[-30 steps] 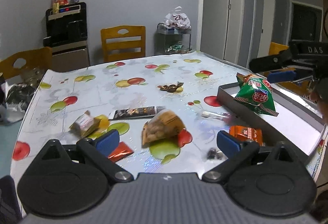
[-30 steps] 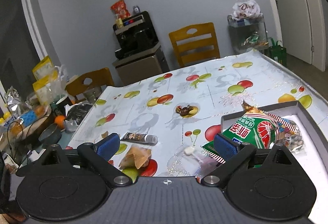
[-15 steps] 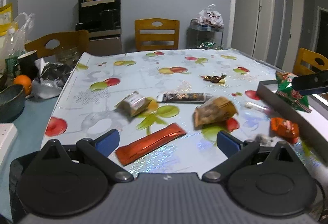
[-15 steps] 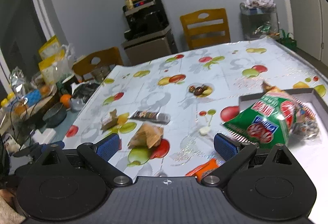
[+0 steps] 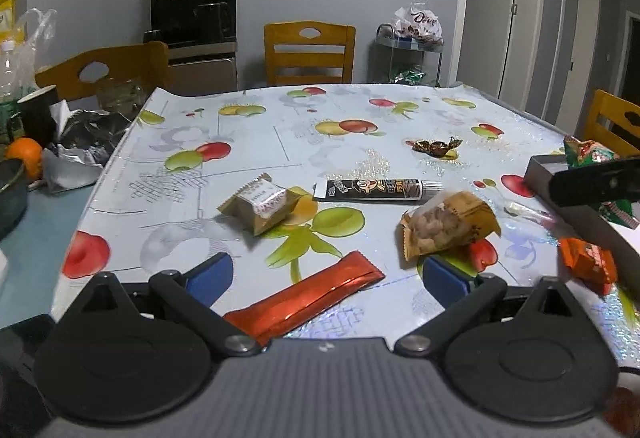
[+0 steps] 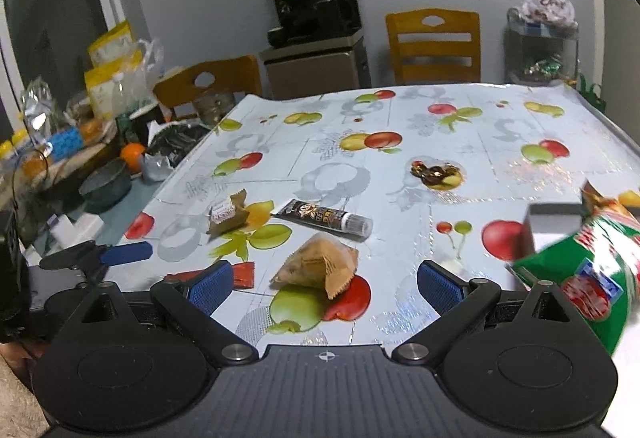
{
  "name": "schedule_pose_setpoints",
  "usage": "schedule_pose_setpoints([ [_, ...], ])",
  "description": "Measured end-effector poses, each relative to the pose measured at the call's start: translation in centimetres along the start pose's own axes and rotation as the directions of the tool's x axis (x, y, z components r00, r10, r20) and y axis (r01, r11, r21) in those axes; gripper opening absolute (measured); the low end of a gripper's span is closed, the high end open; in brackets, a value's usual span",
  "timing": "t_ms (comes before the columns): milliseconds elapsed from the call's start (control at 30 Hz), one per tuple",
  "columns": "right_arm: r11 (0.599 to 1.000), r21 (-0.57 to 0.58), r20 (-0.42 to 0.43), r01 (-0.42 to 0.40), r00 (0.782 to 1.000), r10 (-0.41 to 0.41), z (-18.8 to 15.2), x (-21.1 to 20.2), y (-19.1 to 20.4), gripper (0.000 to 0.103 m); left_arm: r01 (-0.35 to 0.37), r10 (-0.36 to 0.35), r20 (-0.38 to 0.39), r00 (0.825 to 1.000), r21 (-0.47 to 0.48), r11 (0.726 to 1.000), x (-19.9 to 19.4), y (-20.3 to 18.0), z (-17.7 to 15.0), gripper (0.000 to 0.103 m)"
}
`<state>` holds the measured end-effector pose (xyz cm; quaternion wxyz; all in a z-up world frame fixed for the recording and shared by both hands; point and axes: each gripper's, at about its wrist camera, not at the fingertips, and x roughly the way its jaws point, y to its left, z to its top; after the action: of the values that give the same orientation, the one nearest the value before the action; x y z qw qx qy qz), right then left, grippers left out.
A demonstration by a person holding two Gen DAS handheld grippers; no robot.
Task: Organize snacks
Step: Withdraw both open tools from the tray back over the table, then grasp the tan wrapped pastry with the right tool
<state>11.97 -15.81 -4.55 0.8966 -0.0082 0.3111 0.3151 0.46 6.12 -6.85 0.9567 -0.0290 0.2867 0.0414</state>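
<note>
Lying loose on the fruit-print table (image 5: 248, 141) are six snacks: one red bar (image 5: 304, 300) at 6 o'clock, one tan packet (image 5: 262, 203), one black tube (image 5: 372, 189), one nut pouch (image 5: 448, 224), one orange pack (image 5: 586, 264) at 3 o'clock, one dark candy (image 5: 436, 146). One green bag (image 6: 588, 270) sits at the grey tray (image 5: 540, 169). Left gripper (image 5: 326, 278) and right gripper (image 6: 324, 280): both spread apart, empty.

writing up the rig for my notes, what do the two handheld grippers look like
Both match. The left gripper and right gripper each have a dark grey ribbed body with a small crosshair mark at its front edge, two round black discs, black linkage arms on silver pivot pins, and jaws faced with blue textured pads. No cables or sleeves show.
</note>
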Motion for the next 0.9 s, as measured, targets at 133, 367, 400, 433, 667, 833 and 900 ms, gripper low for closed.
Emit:
schedule_pose_setpoints([
  [133, 0.996, -0.086, -0.059, -0.004, 0.998, -0.001, 0.3, 2.8, 1.0, 0.099, -0.025, 0.026, -0.026, 0.999, 0.034, 0.999, 2.0, -0.2, -0.4, 0.102],
  [367, 0.961, -0.278, -0.114, 0.018, 0.992, -0.051, -0.2, 6.5, 2.6, 0.099, 0.007, -0.005, -0.052, 0.999, 0.027, 1.000, 3.6, 0.3, -0.7, 0.102],
  [400, 0.958, -0.285, -0.116, 0.023, 0.992, -0.058, -0.1, 6.9, 2.6, 0.099, 0.005, -0.003, -0.056, 0.998, 0.032, 0.999, 3.8, 0.2, -0.8, 0.102],
  [433, 0.958, -0.286, -0.119, 0.025, 0.991, -0.061, -0.1, 7.3, 2.5, 0.099, 0.008, -0.005, -0.066, 0.998, 0.035, 0.999, 4.1, 0.2, -0.8, 0.102],
  [667, 0.945, -0.326, -0.130, 0.029, 0.989, -0.075, -0.1, 9.5, 3.1, 0.099, 0.016, -0.010, -0.119, 0.993, 0.051, 0.999, 5.3, -0.1, -1.0, 0.102],
  [833, 0.943, -0.331, -0.130, 0.028, 0.989, -0.075, -0.1, 10.6, 2.9, 0.096, 0.028, -0.022, -0.122, 0.992, 0.047, 0.998, 5.4, 0.0, -1.1, 0.102],
  [900, 0.942, -0.336, -0.128, 0.022, 0.989, -0.069, -0.2, 10.9, 3.0, 0.093, 0.028, -0.022, -0.122, 0.992, 0.048, 0.998, 5.4, 0.0, -1.1, 0.102],
])
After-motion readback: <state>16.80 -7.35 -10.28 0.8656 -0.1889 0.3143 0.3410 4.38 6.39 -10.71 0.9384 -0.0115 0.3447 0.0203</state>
